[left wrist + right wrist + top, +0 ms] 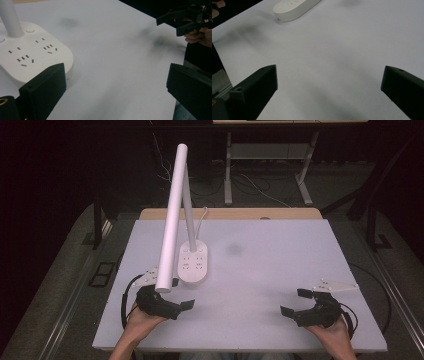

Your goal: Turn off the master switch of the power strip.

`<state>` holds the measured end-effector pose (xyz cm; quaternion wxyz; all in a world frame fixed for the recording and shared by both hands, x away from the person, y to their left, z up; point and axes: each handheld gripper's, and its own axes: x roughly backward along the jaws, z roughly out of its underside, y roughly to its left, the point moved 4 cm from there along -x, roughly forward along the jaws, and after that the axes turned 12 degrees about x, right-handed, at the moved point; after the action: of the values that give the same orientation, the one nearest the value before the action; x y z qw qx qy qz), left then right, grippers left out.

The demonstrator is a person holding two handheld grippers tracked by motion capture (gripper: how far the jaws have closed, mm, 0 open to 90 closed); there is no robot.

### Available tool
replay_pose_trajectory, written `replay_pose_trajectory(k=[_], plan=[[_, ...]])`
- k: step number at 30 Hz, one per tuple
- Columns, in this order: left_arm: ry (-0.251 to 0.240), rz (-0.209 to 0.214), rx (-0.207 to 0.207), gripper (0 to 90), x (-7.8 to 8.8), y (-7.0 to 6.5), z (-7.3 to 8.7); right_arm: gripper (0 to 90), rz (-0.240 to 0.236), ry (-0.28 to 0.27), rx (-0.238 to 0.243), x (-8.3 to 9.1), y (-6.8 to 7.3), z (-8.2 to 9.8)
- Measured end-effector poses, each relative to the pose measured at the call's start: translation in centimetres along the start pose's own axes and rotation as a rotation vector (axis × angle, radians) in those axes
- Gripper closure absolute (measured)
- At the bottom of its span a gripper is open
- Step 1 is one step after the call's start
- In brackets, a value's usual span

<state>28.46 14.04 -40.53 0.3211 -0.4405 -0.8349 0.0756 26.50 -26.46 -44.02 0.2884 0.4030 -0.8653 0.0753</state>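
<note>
A white desk lamp stands left of the table's middle. Its oval base (194, 262) carries several sockets, and its long tube head (172, 215) slants forward over the table's near left. My left gripper (181, 293) is open just in front of the base, partly under the tube's end. In the left gripper view the base (32, 55) lies just beyond the left jaw, and nothing is inside the open left gripper (116, 87). My right gripper (295, 302) is open at the near right over bare table. The right gripper (329, 85) holds nothing; the base (294, 8) lies far ahead.
The white tabletop (260, 270) has a faint dark smudge (233, 249) near its middle and a wooden strip (230, 213) along its back edge. The lamp's cord (202, 217) runs off the back. Metal desk legs (228, 175) and cables stand on the floor beyond.
</note>
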Motion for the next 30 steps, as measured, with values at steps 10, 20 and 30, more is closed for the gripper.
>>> replay_pose_trajectory(k=[10,20,30], plan=[[0.024,-0.006,-0.007,2.5,-0.2,0.3,-1.3,0.0,0.0,-0.002,-0.002,-0.1,0.0,0.0],[0.048,-0.018,-0.016,2.7,-0.1,0.8,-2.5,0.0,0.0,-0.002,-0.001,0.0,-0.1,0.0],[0.065,-0.028,-0.021,3.2,-0.1,1.4,-3.2,0.0,-0.003,0.003,-0.004,-0.1,0.1,0.0]])
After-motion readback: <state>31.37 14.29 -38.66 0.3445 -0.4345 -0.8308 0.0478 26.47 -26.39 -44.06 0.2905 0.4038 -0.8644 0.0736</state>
